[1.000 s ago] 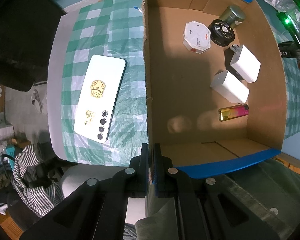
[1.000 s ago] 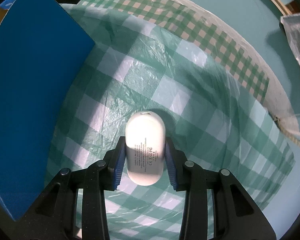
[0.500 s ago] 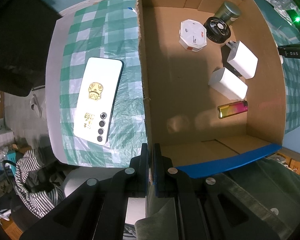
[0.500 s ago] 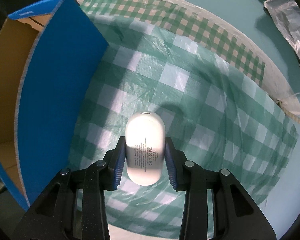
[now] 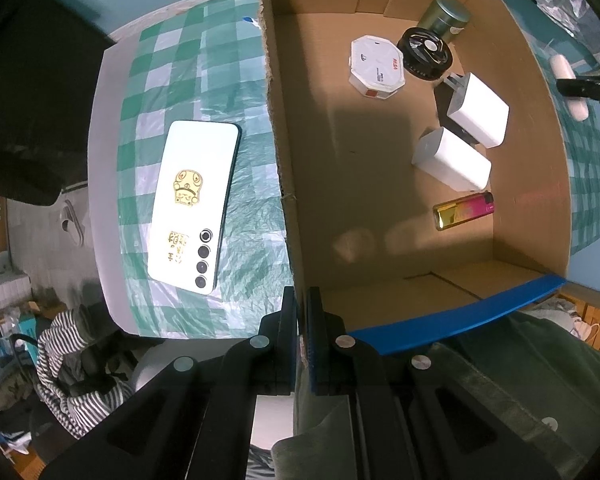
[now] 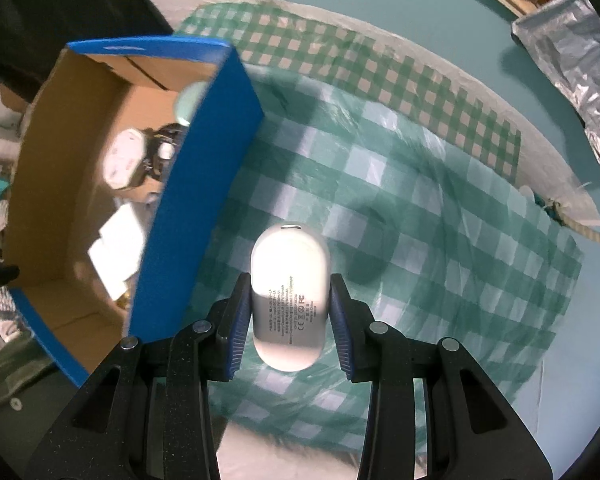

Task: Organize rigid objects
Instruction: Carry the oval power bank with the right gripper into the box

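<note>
Power bank (image 6: 288, 296), white and pill-shaped, is sitting between the blue pads of my right gripper (image 6: 288, 308), which is clenching it by its two long sides. I am holding it off the checked cloth (image 6: 440, 248), over the open stretch just beside the blue outer wall of the cardboard box (image 6: 204, 184). Its long axis is running straight along the fingers, with the rounded end that has a small slot pointing away from me and the printed face turned to the camera.

My left gripper (image 5: 302, 344) is pinched shut on the near corner of the box wall (image 5: 278, 128), so I am gripping cardboard there. Inside the box I am seeing an octagonal white box (image 5: 376, 66), a black round disc (image 5: 424, 58) and a dark green tin (image 5: 444, 18) grouped at the far corner, two white chargers (image 5: 452, 160) side by side along the right wall, and a gold-and-pink lighter (image 5: 462, 210) just nearer than them. The middle and left of the box floor are bare.

Outside the box, a white phone (image 5: 194, 204) is lying face down on the cloth near the left edge, its camera lenses pointing toward me.
</note>
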The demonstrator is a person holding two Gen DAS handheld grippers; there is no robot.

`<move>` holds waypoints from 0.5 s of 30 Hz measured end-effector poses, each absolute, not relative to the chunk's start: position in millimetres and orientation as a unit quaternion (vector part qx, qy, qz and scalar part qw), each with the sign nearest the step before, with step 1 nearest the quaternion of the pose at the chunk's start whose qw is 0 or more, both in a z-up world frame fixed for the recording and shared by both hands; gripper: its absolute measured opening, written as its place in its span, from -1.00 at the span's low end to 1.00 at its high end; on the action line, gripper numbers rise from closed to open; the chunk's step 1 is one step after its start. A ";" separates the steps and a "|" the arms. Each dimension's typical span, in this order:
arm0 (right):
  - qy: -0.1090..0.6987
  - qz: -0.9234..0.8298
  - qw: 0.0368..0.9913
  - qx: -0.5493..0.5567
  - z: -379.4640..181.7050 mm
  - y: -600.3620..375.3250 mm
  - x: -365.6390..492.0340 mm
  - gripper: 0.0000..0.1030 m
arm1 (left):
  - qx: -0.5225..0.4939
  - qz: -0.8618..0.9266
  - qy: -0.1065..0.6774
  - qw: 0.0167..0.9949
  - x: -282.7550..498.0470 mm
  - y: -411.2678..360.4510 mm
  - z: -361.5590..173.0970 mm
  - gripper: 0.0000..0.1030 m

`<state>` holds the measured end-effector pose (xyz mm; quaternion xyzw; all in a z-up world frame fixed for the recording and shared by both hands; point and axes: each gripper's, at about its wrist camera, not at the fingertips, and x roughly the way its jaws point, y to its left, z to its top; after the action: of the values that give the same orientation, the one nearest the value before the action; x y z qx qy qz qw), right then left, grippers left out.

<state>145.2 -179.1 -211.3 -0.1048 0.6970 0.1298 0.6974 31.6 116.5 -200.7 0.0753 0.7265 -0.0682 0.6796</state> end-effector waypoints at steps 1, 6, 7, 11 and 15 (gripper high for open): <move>0.695 0.133 0.699 -0.106 -207.6 -176.1 144.4 -0.29 | 0.076 -0.069 0.726 0.680 31.4 116.6 -200.5 -0.92; 0.683 0.147 0.707 -0.107 -190.0 -159.9 142.2 -0.29 | 0.078 -0.072 0.725 0.680 30.6 117.0 -200.4 -0.92; 0.682 0.149 0.708 -0.108 -187.3 -155.4 142.2 -0.29 | 0.078 -0.073 0.725 0.680 30.3 117.1 -200.2 -0.92; 0.672 0.163 0.714 -0.109 -177.7 -137.1 143.6 -0.29 | 0.078 -0.073 0.725 0.681 30.2 117.1 -200.1 -0.92; 0.667 0.177 0.715 -0.116 -175.4 -117.7 146.1 -0.29 | 0.078 -0.074 0.724 0.681 30.5 117.0 -199.4 -0.92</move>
<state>146.1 -117.7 -175.4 -0.1164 0.6667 0.1771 0.7145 30.5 117.0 -199.4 0.0781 0.7241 -0.0735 0.6813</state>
